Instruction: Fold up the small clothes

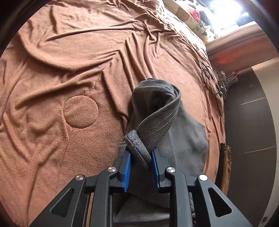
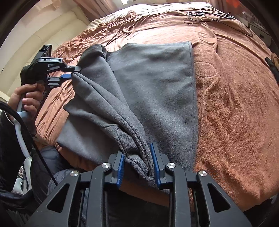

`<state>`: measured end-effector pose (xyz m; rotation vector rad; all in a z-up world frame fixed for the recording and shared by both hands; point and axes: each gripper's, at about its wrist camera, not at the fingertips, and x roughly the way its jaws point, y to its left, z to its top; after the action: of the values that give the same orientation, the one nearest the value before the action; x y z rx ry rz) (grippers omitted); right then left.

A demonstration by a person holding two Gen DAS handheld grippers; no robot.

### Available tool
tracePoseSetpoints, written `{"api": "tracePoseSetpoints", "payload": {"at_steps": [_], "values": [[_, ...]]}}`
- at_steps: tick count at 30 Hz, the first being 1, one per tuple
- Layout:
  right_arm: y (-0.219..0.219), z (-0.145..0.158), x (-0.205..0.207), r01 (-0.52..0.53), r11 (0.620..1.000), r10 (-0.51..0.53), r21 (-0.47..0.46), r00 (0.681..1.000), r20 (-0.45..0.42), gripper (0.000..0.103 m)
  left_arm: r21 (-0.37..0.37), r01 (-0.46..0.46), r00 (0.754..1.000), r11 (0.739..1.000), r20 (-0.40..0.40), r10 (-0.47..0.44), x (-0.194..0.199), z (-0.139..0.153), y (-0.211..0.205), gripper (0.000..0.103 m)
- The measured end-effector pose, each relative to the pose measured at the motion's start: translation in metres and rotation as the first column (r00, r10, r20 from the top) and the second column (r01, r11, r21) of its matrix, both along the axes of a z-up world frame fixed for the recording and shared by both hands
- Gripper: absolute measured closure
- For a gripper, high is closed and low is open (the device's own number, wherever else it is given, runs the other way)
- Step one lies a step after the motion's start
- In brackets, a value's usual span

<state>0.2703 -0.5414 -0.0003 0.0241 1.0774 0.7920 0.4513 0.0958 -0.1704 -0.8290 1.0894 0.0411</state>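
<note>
A grey fleece garment [image 2: 153, 78] lies partly spread on a brown blanket [image 2: 235, 104]; its right side is flat and its left side is lifted into folds. In the right wrist view my right gripper [image 2: 137, 150] is shut on a bunched near edge of the garment, with cloth filling the gap between the blue pads [image 2: 155, 162]. My left gripper [image 2: 74, 72] shows at the left of that view, pinching the garment's far left edge. In the left wrist view the left gripper [image 1: 141, 152] is shut on a thick stitched hem band of the grey garment [image 1: 157, 108], which loops up from the pads.
The brown blanket [image 1: 69, 69] is wrinkled and covers the bed. Patterned pillows [image 1: 184, 14] lie at the far end and black cables [image 1: 209, 76] near the bed's right edge, with dark floor [image 1: 247, 122] beyond. A person's hand [image 2: 26, 97] holds the left gripper's handle.
</note>
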Motion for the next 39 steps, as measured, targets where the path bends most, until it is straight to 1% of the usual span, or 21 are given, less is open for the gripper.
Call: {"api": "tracePoseSetpoints", "payload": {"at_steps": [3,7,8,9,11,12,14,17,18,24,29,35,39], "values": [[-0.002,0.001,-0.003,0.001,1.000,-0.001,0.001,1.000,0.003,0.080,0.012,0.002,1.000,1.000,0.013,-0.003,-0.007,0.010,-0.004,0.080],[-0.006,0.002,-0.005,0.002,1.000,-0.002,0.012,1.000,0.002,0.080,0.003,0.004,1.000,1.000,0.011,-0.004,-0.014,0.012,-0.005,0.080],[-0.007,0.003,-0.005,0.002,1.000,-0.002,0.014,1.000,0.003,0.080,-0.002,0.000,1.000,1.000,0.012,0.000,-0.017,0.012,-0.005,0.081],[-0.007,0.003,-0.006,0.003,1.000,-0.003,0.015,1.000,0.002,0.080,-0.003,-0.004,1.000,1.000,0.015,0.004,-0.019,0.013,-0.004,0.086],[-0.009,0.003,-0.006,0.006,1.000,-0.006,0.018,1.000,0.002,0.080,-0.012,-0.008,1.000,1.000,0.031,0.008,-0.021,0.016,-0.004,0.089],[-0.009,0.003,-0.006,0.007,1.000,-0.007,0.019,1.000,0.004,0.082,-0.022,-0.010,0.999,1.000,0.045,0.011,-0.022,0.019,-0.004,0.091],[-0.011,0.004,-0.007,0.011,1.000,-0.011,0.024,1.000,0.009,0.085,-0.019,-0.005,0.998,1.000,0.070,0.006,-0.022,0.027,-0.007,0.093],[-0.014,0.004,-0.008,0.019,0.999,-0.019,0.033,1.000,0.019,0.093,-0.021,0.010,0.992,1.000,0.125,-0.007,-0.017,0.045,-0.015,0.095],[-0.016,0.004,-0.009,0.022,0.999,-0.023,0.039,0.999,0.023,0.096,-0.015,0.020,0.990,1.000,0.141,-0.018,-0.014,0.052,-0.018,0.095],[-0.028,0.002,-0.015,0.044,0.995,-0.047,0.089,0.998,0.034,0.098,0.011,0.087,0.971,0.996,0.221,-0.087,0.014,0.086,-0.044,0.095],[-0.042,-0.006,-0.018,0.092,0.984,-0.093,0.151,0.996,-0.002,0.099,0.046,0.156,0.951,0.987,0.264,-0.162,0.043,0.105,-0.075,0.095],[-0.058,-0.014,-0.022,0.143,0.966,-0.136,0.214,0.990,-0.047,0.099,0.085,0.239,0.925,0.967,0.282,-0.254,0.080,0.115,-0.116,0.095],[-0.067,-0.019,-0.023,0.167,0.955,-0.154,0.246,0.986,-0.069,0.099,0.107,0.278,0.917,0.955,0.265,-0.297,0.105,0.109,-0.138,0.095]]}}
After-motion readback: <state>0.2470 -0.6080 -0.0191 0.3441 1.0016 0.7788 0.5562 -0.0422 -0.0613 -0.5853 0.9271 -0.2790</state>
